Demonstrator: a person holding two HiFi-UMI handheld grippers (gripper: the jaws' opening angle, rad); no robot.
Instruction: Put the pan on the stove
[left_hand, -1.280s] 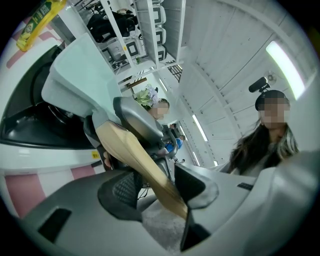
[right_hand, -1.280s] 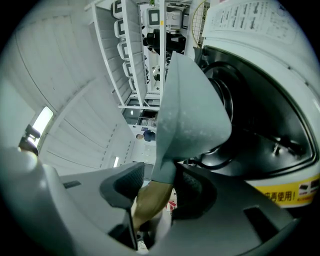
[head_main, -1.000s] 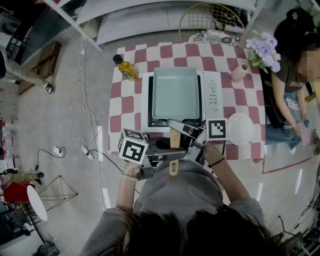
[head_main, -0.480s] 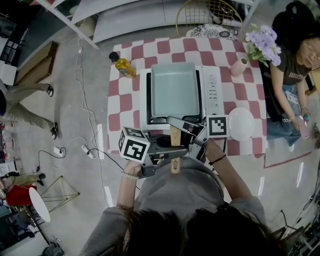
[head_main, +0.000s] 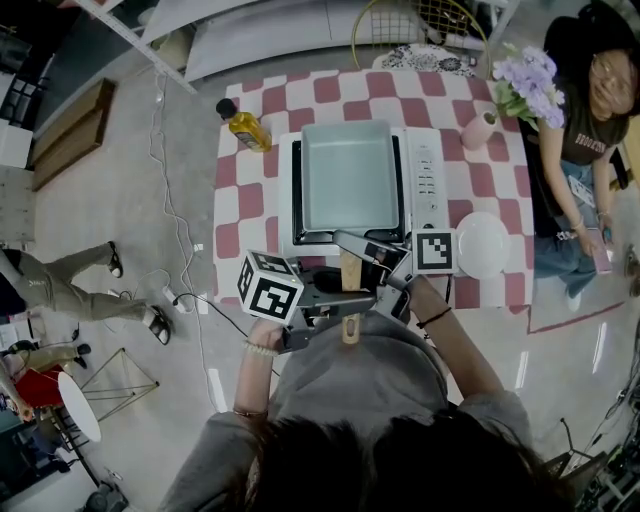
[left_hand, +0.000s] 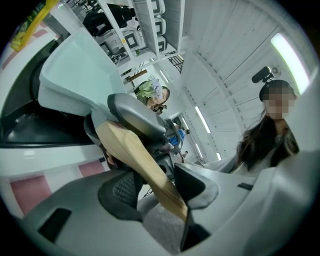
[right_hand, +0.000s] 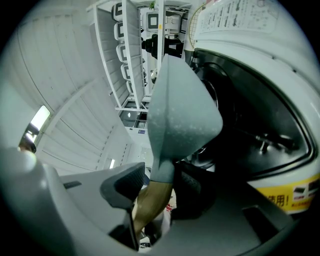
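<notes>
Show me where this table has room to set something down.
Bare cloth: the strip left of the stove, nearer than the oil bottle; the strip behind it; the gap between vase and plate. Crowded at the near edge, around the pan handle.

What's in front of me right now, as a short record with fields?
pan: over the stove, on the checked table; contact unclear
handle: wooden, points toward the person
left tool: shut on the handle
right tool: jaws closing, handle between them
bottle: table's far left corner
plate: right of the stove
flowers: far right corner
</notes>
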